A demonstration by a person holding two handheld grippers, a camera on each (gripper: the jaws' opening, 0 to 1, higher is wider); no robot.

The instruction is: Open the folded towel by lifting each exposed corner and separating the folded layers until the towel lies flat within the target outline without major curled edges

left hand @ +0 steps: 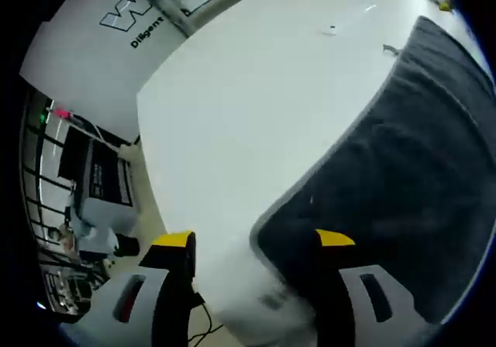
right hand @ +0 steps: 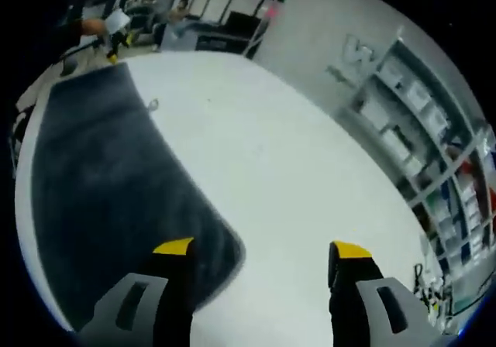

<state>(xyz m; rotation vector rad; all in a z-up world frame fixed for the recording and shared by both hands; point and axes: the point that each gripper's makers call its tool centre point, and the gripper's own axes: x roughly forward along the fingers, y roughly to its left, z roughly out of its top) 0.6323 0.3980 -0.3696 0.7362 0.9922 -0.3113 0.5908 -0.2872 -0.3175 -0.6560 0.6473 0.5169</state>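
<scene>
Left gripper view: dark grey towel [left hand: 411, 161] lies spread on the white worktop [left hand: 248, 107], running from the right side down to a rounded corner near the jaws. Left gripper [left hand: 256, 242] has jaws wide apart, yellow-tipped, holding nothing; right jaw sits over the towel corner, left jaw over bare worktop by the edge. A grey wall with lettering [left hand: 143, 22] stands beyond the worktop. Right gripper view: the towel [right hand: 108, 184] covers the left side, flat, rounded corner just beside the left jaw. Right gripper [right hand: 262, 248] jaws wide, empty, right jaw over bare worktop [right hand: 294, 169]. Shelves [right hand: 418, 122] stand off to the right.
</scene>
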